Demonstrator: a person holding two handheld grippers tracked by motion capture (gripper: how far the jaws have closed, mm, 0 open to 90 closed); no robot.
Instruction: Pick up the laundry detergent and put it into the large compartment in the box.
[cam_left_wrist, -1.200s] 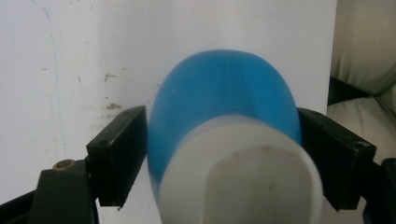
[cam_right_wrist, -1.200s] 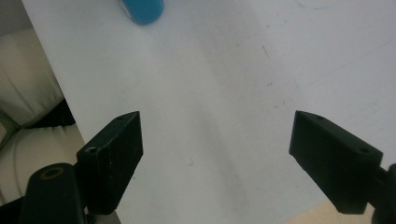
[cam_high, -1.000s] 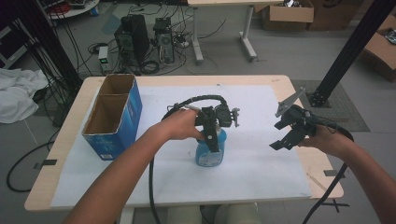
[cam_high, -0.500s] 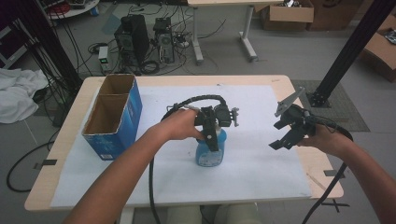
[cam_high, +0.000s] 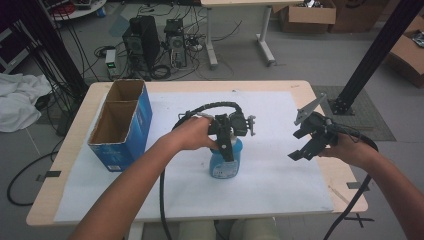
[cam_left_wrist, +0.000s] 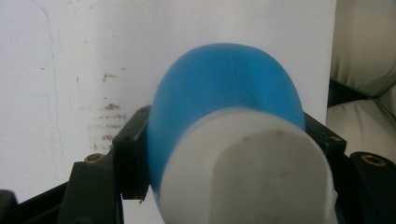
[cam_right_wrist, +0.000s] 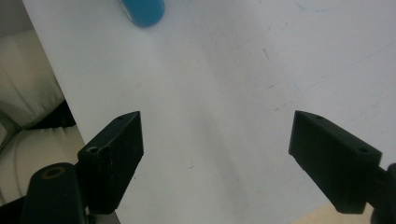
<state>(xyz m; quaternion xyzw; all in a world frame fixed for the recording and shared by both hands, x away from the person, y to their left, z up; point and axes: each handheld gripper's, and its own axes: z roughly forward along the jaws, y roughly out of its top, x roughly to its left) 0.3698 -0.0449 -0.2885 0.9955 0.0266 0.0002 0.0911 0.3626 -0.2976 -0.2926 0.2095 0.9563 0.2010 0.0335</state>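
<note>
A blue bottle (cam_high: 225, 164) with a white cap (cam_left_wrist: 247, 177) stands upright near the middle of the table. My left gripper (cam_high: 227, 150) comes down on it from above. Its jaws have just been closing, and in the left gripper view the black pads (cam_left_wrist: 133, 154) press against the sides of the bottle (cam_left_wrist: 224, 88) just under the cap. My right gripper (cam_high: 306, 146) hovers over the table's right side, apart from the bottle. Its jaws stand wide open (cam_right_wrist: 215, 154) with bare paper between them, and the bottle's base (cam_right_wrist: 142, 9) shows far off.
An open blue cardboard box (cam_high: 120, 127) with two compartments stands at the table's left. A white paper sheet (cam_high: 270, 175) covers the wooden table (cam_high: 345, 192). A black post (cam_high: 367, 60) rises past the right rear corner. Cables trail from both grippers.
</note>
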